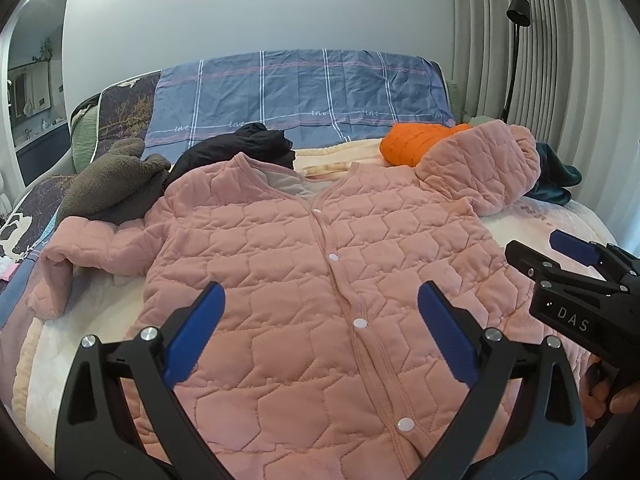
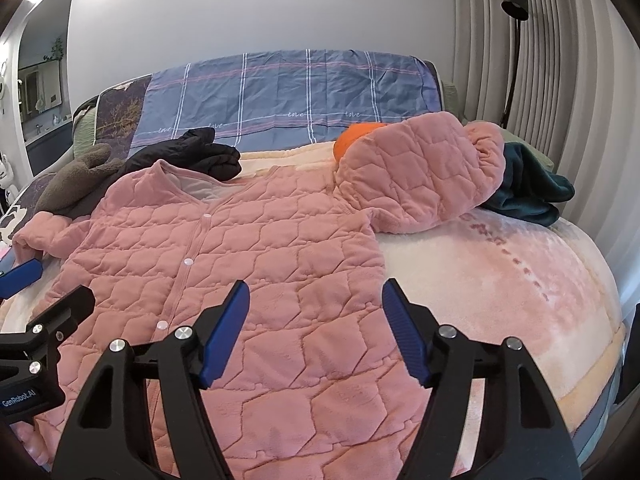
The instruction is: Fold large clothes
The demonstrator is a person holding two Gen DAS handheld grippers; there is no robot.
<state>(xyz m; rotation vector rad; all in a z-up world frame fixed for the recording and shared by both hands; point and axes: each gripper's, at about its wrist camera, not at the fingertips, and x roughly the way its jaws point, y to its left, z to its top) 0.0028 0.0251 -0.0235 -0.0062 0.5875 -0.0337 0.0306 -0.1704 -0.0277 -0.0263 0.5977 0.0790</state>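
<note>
Lying flat: a pink quilted jacket (image 1: 320,280) fills the middle of both frames, spread front-up on the bed (image 2: 520,280), its snap buttons closed down the front.
Sleeves: one sleeve (image 2: 420,176) is bunched up at the upper right of the frame; the other sleeve (image 1: 68,260) trails to the left edge, bent downward.
Left tongs (image 1: 320,336): released, blue pads spread wide apart above the jacket's lower front, nothing between them.
Right tongs (image 2: 316,332): released, pads apart above the jacket's lower right side, gripping nothing; whether the pads touch the fabric cannot be told.
Neighbours: each tool's black body shows at the side edge of the other's frame.
Behind the collar: a black garment (image 1: 240,148) touches the jacket's neckline; a brown fleece (image 1: 112,176) sits at the left.
Upper right: an orange item (image 1: 416,144) just behind the bunched sleeve, a dark teal cloth (image 2: 528,188) beside it.
Background: a blue checked pillow (image 1: 300,92), a black lamp (image 2: 514,4) and grey curtains (image 2: 560,80).
</note>
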